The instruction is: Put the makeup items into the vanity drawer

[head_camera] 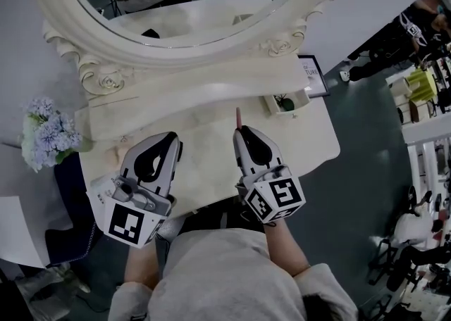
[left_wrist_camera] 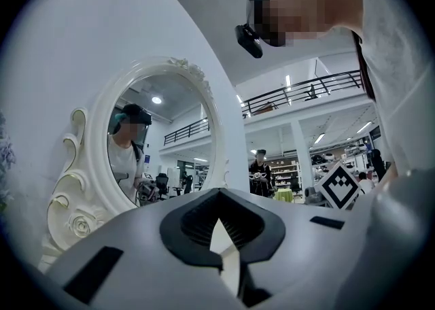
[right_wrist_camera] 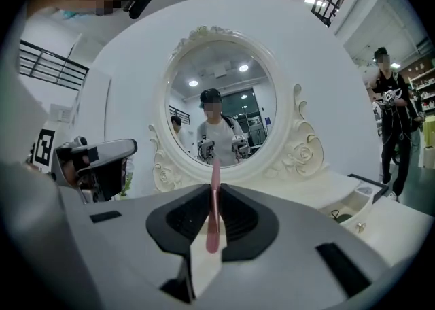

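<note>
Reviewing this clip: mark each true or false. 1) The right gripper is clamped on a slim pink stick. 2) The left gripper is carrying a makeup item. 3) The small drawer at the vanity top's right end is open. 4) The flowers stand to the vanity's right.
1) True. The right gripper is shut on the pink stick, which pokes out past its tips.
2) False. The left gripper has its jaws together with nothing between them.
3) True. The small drawer is pulled out, with something dark inside.
4) False. In the head view the flowers are at the left edge of the vanity.
</note>
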A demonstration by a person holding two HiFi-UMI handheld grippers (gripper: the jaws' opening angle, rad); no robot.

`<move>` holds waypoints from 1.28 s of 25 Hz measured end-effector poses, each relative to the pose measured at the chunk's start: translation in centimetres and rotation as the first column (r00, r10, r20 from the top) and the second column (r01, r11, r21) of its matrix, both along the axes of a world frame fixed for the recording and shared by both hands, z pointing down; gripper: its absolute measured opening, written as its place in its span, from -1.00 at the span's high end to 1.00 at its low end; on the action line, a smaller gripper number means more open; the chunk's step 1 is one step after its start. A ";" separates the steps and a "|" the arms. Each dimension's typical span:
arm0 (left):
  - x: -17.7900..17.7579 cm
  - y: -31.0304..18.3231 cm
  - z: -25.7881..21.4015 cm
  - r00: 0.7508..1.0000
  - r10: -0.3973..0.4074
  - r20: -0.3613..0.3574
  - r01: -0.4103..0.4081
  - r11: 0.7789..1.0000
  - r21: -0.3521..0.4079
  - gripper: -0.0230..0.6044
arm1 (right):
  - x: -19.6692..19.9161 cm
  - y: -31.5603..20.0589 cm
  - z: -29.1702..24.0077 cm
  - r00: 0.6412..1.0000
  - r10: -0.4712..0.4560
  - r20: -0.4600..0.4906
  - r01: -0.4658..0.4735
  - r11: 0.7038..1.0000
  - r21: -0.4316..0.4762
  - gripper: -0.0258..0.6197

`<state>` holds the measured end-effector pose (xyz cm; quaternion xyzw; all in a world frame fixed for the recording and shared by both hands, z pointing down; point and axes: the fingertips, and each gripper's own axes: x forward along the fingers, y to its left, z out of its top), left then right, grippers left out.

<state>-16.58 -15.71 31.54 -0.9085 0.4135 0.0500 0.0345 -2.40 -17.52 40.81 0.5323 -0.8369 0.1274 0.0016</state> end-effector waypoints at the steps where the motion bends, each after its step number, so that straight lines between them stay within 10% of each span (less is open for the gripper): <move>1: 0.3 0.0 -0.2 1.000 -0.003 -0.004 0.003 1.000 0.006 0.90 | 0.3 -0.1 -0.2 1.000 -0.003 0.003 0.003 1.000 0.006 0.75; 32: 8.2 -0.9 -2.4 0.988 -0.157 -0.005 0.157 0.987 0.023 0.90 | 11.3 -4.8 -2.2 0.997 -0.077 -0.004 0.077 0.995 0.061 0.75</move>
